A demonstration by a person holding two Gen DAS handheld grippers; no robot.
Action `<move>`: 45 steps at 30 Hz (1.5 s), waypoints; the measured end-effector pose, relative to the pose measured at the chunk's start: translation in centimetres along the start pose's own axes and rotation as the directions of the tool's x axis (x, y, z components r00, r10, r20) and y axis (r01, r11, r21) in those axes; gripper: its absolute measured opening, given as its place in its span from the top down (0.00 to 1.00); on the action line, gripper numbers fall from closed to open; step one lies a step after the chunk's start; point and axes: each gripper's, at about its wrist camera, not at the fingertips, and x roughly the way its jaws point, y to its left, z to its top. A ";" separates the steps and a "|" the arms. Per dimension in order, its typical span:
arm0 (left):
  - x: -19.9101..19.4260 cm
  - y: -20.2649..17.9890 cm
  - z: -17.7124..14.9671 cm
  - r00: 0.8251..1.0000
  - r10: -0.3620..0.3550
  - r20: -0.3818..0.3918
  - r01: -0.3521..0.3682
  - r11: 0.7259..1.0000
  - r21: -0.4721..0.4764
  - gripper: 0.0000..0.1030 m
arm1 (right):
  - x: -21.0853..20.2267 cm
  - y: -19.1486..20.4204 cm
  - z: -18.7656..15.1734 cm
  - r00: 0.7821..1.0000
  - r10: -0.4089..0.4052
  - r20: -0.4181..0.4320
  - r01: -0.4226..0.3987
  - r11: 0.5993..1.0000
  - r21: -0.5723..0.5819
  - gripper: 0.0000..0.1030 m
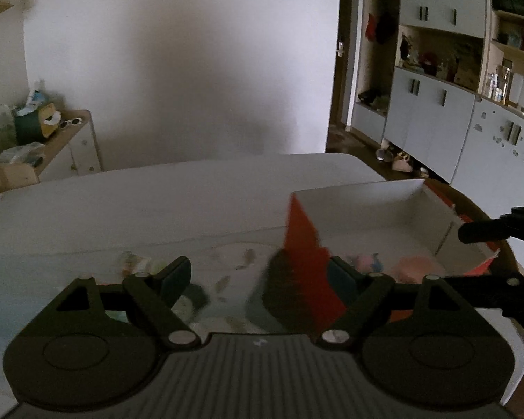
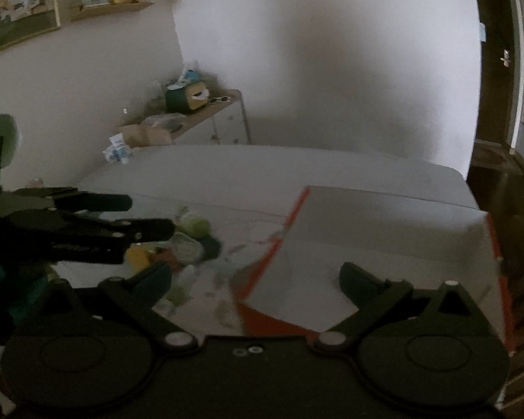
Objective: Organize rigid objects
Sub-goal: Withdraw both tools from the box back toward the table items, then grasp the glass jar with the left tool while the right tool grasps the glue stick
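A red box with a white inside [image 1: 377, 216] stands open on the table at the right; it also shows in the right wrist view [image 2: 384, 244]. Small pink and pale objects [image 1: 412, 265] lie blurred inside it. A pile of small green, yellow and dark objects [image 2: 192, 241] lies on the table left of the box. My left gripper [image 1: 258, 276] is open and empty, its right finger over the box's near corner. My right gripper [image 2: 255, 279] is open and empty above the box's left edge. The left gripper also shows in the right wrist view [image 2: 136, 216].
The table [image 1: 157, 209] is white with a patterned mat [image 1: 227, 279] near me. A wooden side shelf [image 1: 66, 132] with clutter stands at the back left. Grey cabinets [image 1: 436, 111] and a doorway are at the right. The right gripper's finger [image 1: 489, 230] shows at the right edge.
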 end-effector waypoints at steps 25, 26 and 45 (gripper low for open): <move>4.3 20.4 -4.5 0.981 0.153 -0.123 -0.160 0.986 -0.050 0.18 | 10.9 12.8 -1.0 0.987 -0.068 -0.143 0.064 0.998 -0.028 0.03; 4.8 20.9 -4.7 0.978 0.157 -0.135 -0.165 0.985 -0.055 0.18 | 11.4 13.0 -1.1 0.986 -0.076 -0.152 0.072 0.997 -0.031 0.04; 13.1 25.7 -5.2 0.928 0.181 -0.325 -0.264 0.937 -0.230 0.18 | 20.3 13.1 -2.3 0.927 -0.214 -0.309 0.201 0.977 -0.074 0.30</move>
